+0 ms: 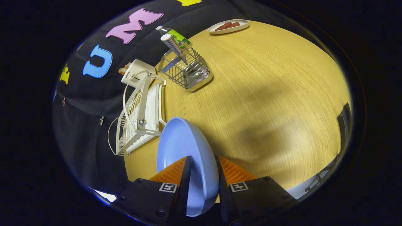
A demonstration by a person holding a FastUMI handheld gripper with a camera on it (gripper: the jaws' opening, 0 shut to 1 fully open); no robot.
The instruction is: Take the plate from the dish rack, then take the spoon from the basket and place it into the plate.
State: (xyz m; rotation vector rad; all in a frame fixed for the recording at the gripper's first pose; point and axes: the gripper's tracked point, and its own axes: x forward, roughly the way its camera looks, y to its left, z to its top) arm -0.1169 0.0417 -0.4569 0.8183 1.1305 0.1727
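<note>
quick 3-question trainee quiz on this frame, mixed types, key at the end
1. True or false: the claw is shut on the blue plate.
2. Multiple choice: where is the wire basket?
A. inside the dish rack
B. on the table, beyond the rack
C. between the fingers
3. Fill in: the small white dish at the table's far edge holds ____ pieces of food.

Key
1. True: both fingers press on the plate, which is held on edge, out of the rack.
2. B
3. reddish-brown
</note>
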